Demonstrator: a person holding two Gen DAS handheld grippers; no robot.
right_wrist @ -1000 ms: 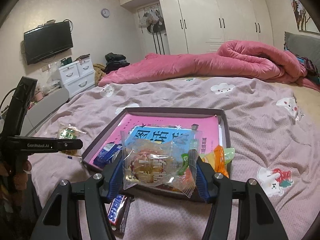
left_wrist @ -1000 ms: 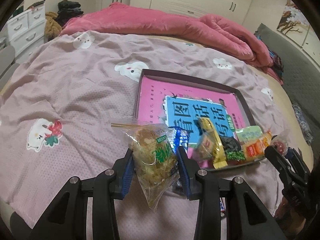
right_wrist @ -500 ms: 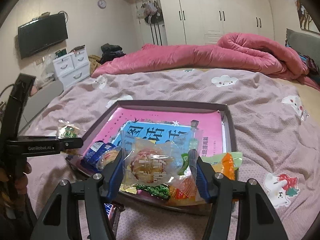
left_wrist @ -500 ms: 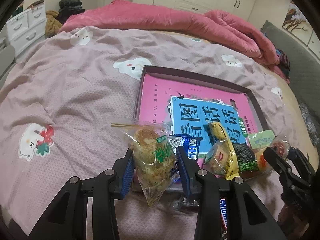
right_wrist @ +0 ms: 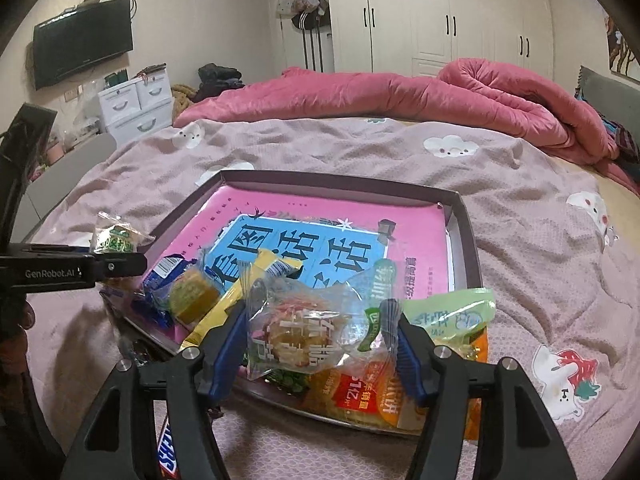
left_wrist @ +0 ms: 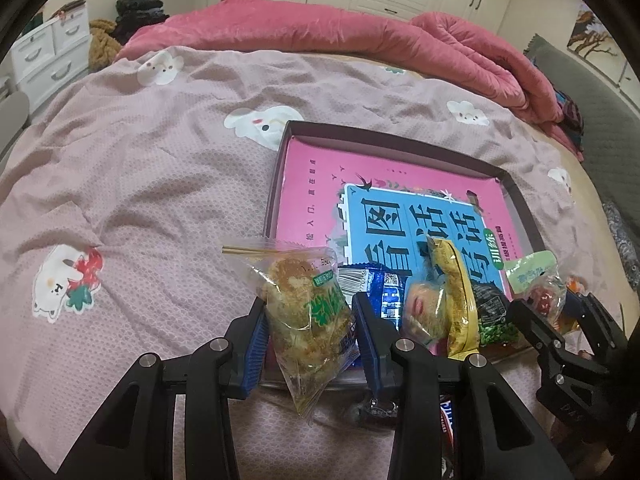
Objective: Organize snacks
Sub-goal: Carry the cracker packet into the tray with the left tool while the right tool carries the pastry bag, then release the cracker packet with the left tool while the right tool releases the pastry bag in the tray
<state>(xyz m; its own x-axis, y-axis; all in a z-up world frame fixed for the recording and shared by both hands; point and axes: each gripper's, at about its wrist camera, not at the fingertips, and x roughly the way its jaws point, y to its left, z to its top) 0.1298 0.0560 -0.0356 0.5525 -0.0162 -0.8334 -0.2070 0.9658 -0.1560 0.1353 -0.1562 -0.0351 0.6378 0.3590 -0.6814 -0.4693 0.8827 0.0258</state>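
My left gripper is shut on a clear bag of brown crumbly snack with a green label, held over the near left corner of the dark shallow tray. My right gripper is shut on a clear packet with a pale pastry, held above the tray's near edge. The tray holds a pink and blue book and several snacks: a blue packet, a yellow packet, a green pea bag, an orange pack.
The tray lies on a pink-grey bedspread with cartoon prints. A rolled pink duvet lies at the far side. A Snickers bar lies on the bed before the tray. White drawers stand at the left.
Both grippers have moved forward toward the tray with their packets still held. The left one has come over the tray's near left corner, the right one over its near edge.
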